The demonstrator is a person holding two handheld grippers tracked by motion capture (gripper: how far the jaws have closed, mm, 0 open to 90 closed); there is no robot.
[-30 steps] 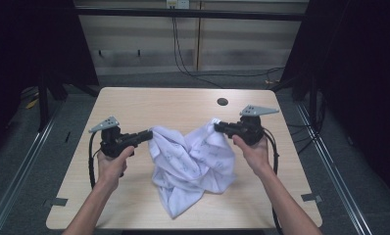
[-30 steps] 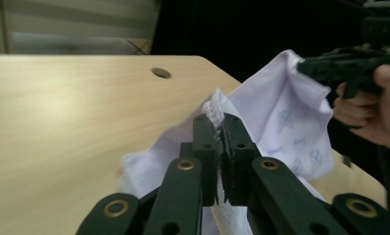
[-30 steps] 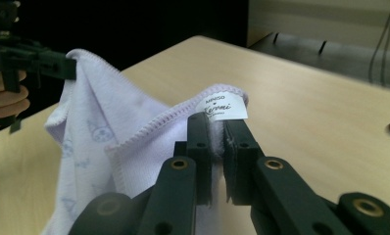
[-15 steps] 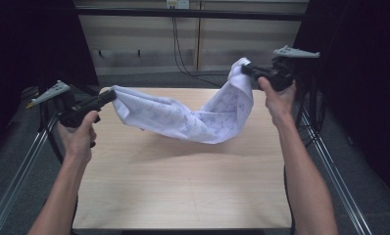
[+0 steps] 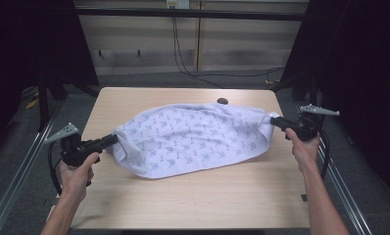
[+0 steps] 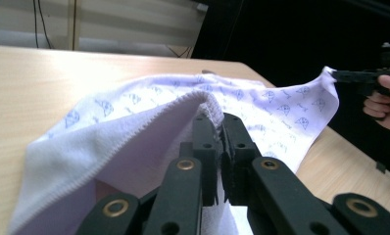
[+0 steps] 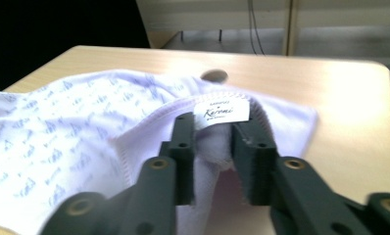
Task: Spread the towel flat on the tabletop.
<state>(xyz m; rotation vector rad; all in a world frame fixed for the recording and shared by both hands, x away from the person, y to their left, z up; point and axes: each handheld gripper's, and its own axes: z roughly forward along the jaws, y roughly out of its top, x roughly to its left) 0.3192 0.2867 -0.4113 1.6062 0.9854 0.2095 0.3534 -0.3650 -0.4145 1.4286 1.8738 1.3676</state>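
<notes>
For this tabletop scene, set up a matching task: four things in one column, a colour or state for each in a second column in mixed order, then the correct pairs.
Things:
1. towel
2. left gripper
3. table
4. label

States:
A. light wood, bare at the near edge
B. white, with small writing, sewn on the cloth's hem
C. spread wide, white with a blue print
D. black, shut on a corner of cloth

Pairs: 1-C, 2-D, 3-A, 4-B
</notes>
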